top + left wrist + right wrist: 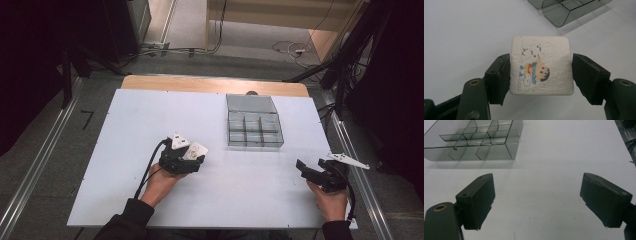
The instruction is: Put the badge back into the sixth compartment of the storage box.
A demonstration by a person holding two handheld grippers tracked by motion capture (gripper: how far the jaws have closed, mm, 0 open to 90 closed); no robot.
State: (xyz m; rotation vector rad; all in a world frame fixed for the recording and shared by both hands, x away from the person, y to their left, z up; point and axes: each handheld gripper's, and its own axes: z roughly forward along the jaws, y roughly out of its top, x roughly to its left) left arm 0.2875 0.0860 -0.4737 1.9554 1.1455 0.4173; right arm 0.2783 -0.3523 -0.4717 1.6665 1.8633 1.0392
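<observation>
On the left of the white table (125,150), the left gripper (192,159) is clamped on a flat white square tile (541,65) with rounded corners — its crinkled face carries a colourful cartoon of a child in striped clothes with a white dog above. Both pads press the tile's opposite edges, holding it just above the tabletop, near the front corner of the clear compartment box (252,127). That smoky, see-through box stands at mid-table, its lid open toward the far edge. On the right, the right gripper (311,167) is spread wide — nothing between its jaws, bare table beneath.
</observation>
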